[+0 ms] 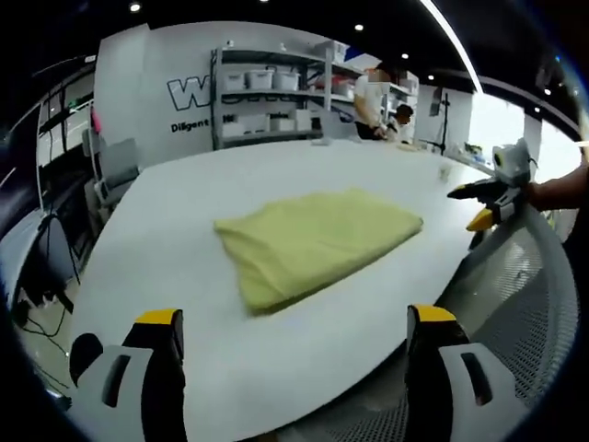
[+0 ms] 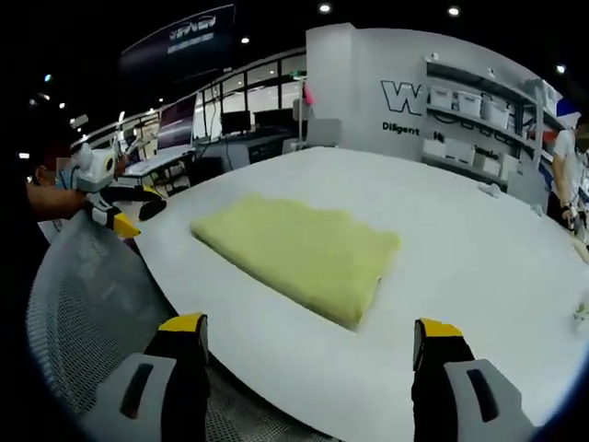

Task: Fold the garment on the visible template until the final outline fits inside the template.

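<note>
Garment (image 1: 317, 242) beyond open left hand-held gripper (image 1: 294, 336)

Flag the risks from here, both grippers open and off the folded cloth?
1. No template outline shows around the yellow garment on the white table, so fit can't be confirmed.
2. Its near edge looks loose and may spring open.
3. The left gripper and right gripper hover by the mesh chair; it could snag.

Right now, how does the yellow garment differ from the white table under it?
The yellow garment is soft, folded into a compact, roughly rectangular shape; the white table is hard, flat and much larger. The garment has rumpled edges; the table's edge curves smoothly. Both are plain, without pattern.
</note>
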`<control>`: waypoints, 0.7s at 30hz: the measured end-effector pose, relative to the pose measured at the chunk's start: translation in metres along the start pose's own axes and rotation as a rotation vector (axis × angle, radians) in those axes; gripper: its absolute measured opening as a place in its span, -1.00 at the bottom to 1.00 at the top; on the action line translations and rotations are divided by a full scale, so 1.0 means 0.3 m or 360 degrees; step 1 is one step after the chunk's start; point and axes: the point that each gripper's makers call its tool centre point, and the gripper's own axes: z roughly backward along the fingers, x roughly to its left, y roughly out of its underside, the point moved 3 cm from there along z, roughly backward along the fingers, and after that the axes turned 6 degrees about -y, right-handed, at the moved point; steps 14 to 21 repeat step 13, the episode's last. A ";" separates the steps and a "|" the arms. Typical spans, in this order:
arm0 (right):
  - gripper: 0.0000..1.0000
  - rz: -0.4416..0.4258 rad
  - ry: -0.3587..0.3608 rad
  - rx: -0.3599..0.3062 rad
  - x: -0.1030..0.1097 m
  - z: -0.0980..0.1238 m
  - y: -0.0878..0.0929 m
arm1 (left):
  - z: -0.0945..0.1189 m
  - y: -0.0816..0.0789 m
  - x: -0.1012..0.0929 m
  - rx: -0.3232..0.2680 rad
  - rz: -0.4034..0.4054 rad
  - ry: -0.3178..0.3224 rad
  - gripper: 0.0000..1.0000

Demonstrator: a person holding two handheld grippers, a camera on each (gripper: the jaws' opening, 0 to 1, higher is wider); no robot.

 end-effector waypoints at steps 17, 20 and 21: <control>0.98 -0.0014 0.0053 -0.0003 -0.016 0.006 0.005 | -0.007 0.010 -0.013 0.0028 -0.0012 0.0031 0.98; 0.98 -0.0014 0.0053 -0.0003 -0.016 0.006 0.005 | -0.007 0.010 -0.013 0.0028 -0.0012 0.0031 0.98; 0.98 -0.0014 0.0053 -0.0003 -0.016 0.006 0.005 | -0.007 0.010 -0.013 0.0028 -0.0012 0.0031 0.98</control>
